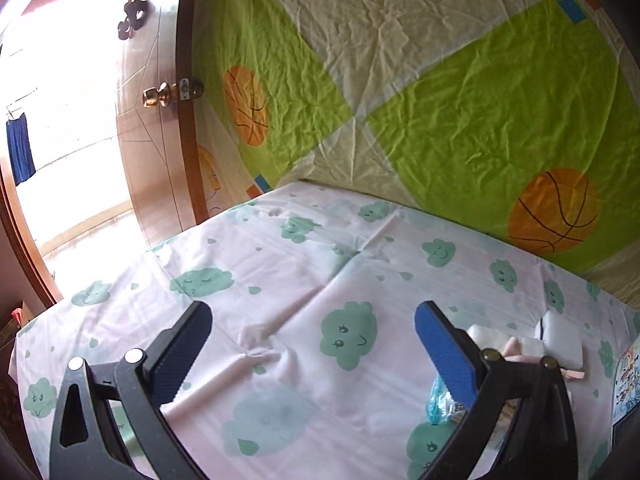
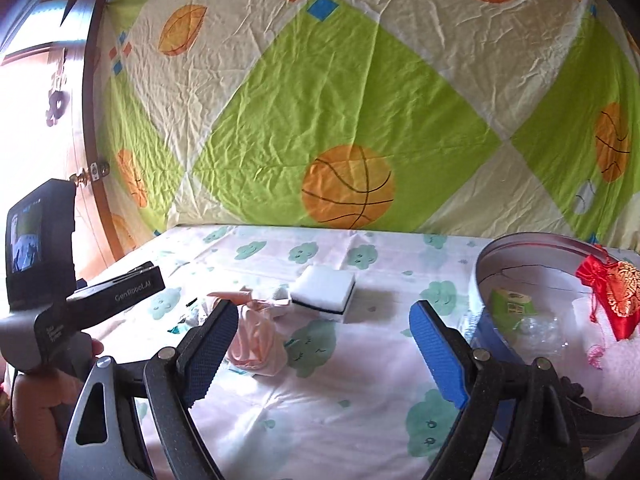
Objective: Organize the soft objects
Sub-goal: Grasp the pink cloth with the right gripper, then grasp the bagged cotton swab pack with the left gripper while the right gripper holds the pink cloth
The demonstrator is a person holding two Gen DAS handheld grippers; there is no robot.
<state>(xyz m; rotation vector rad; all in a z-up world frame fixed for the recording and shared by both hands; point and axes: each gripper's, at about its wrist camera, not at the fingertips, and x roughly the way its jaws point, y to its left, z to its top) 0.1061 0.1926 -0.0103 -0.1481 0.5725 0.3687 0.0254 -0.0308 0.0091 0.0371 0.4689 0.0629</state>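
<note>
Beyond right tongs (image 2: 322, 344), white sponge (image 2: 323, 287)

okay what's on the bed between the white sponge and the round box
Nothing: in the right wrist view, only bare cloud-print sheet lies between the white sponge and the round box.

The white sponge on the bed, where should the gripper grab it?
Grip the white sponge across its two long side faces, coming down from above. It lies flat on the cloud-print sheet, so its sides are exposed. The open right gripper looks wide enough. Probably avoid the left end, where the pink cloth crowds it.
</note>
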